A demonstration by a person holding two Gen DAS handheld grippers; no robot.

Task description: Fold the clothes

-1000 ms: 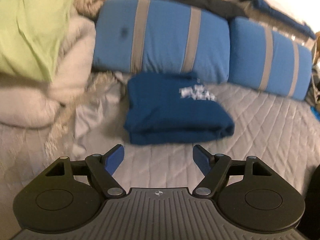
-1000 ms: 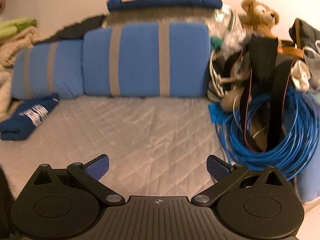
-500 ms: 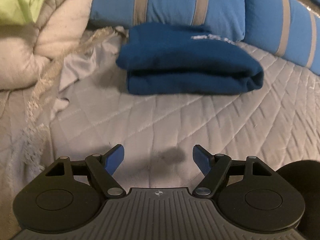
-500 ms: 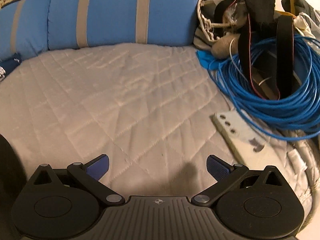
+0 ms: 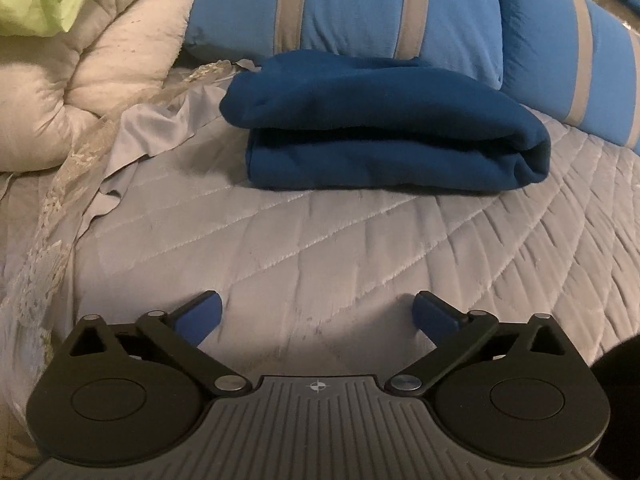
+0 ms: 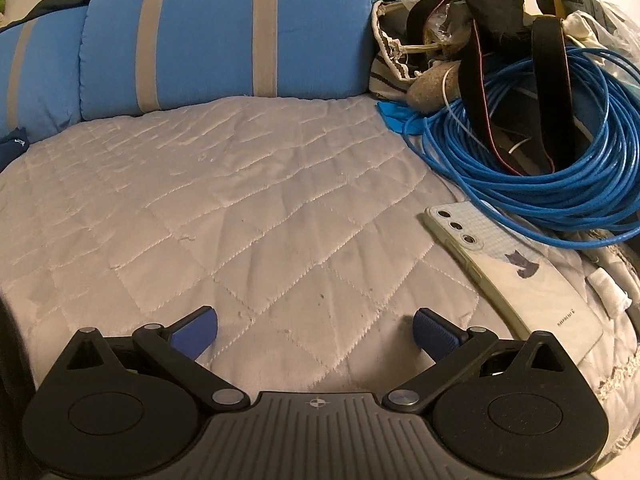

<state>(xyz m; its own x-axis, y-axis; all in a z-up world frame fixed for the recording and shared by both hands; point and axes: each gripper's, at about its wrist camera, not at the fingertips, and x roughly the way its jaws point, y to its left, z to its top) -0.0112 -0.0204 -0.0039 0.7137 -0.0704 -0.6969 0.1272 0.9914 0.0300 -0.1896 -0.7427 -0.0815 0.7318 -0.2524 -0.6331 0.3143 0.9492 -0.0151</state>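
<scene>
Left tool [image 5: 318, 312] hangs low over the quilted bed [image 5: 360, 248], its jaws just spread wide with nothing between them, likely because the folded navy garment [image 5: 384, 128] lies finished ahead against the striped pillows [image 5: 348, 4]. Right tool [image 6: 316, 328] is likewise released and empty, beside a phone [image 6: 516, 276] and blue cable coil [image 6: 532, 176].

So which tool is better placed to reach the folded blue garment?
Probably the left tool: the folded blue garment lies straight ahead of its open jaws. In the right tool's view only a corner shows at the far left edge.
</scene>
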